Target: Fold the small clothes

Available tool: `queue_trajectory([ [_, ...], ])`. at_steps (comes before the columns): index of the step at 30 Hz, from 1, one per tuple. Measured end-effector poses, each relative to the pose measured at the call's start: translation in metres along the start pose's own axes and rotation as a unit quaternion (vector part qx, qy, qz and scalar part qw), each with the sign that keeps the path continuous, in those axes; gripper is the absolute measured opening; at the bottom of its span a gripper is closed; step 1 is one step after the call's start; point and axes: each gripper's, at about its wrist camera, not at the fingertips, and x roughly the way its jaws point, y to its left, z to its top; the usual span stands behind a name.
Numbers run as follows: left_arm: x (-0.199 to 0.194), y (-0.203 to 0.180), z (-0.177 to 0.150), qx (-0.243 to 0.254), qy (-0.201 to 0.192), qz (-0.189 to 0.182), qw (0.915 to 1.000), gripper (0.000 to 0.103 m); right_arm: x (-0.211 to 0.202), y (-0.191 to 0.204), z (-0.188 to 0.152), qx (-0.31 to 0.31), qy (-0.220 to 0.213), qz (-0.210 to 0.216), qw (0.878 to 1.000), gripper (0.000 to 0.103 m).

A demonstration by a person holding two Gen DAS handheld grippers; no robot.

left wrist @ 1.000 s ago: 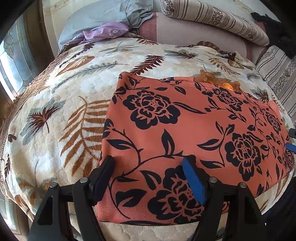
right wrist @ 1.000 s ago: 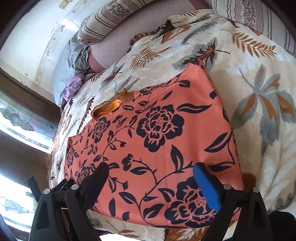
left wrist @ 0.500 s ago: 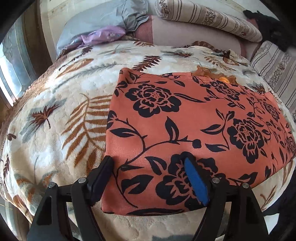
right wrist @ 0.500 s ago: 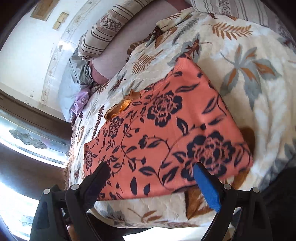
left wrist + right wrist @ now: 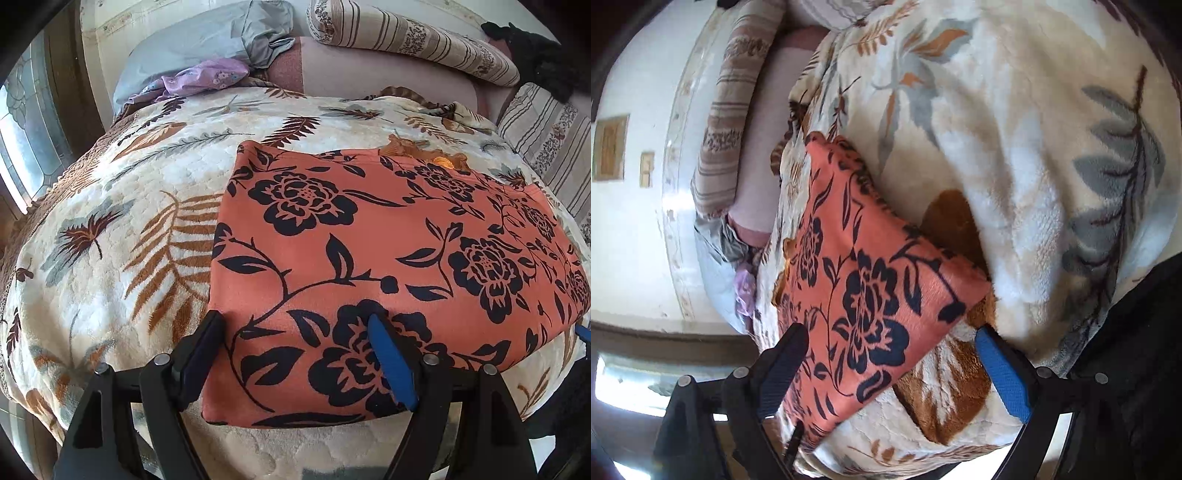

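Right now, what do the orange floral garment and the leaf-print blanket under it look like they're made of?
Orange floral garment: looks like thin, smooth woven fabric, matte with a slight sheen; it lies flat with crisp folded edges and a printed black pattern. Possibly rayon or polyester; can't confirm.

Leaf-print blanket: looks like plush fleece; the right wrist view shows fuzzy pile and soft rounded creases.
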Motion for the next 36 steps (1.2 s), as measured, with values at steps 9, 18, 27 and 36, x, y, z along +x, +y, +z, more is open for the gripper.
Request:
queue_trajectory([
  [9, -0.045, -0.022, 0.022, -0.03, -0.042, 0.009, 0.9986, 0.08, 0.012, 0.004, 0.008, -0.031, 0.013, 0.003, 0.999, 0.052],
  [18, 0.018, -0.12, 0.033, 0.062, 0.038, 0.005, 0.9973, 0.081, -0.013, 0.053, 0.001, -0.206, -0.023, -0.04, 0.977, 0.011],
  [27, 0.024, -0.114, 0.028, 0.066, 0.033, -0.007, 0.9973, 0.086, -0.036, 0.022, 0.032, -0.172, 0.016, -0.042, 0.984, 0.078],
  [36, 0.023, -0.112, 0.024, 0.063, 0.014, -0.015, 0.9978, 0.087, 0.045, 0.089, 0.13, -0.218, 0.076, -0.025, 0.973, 0.08],
])
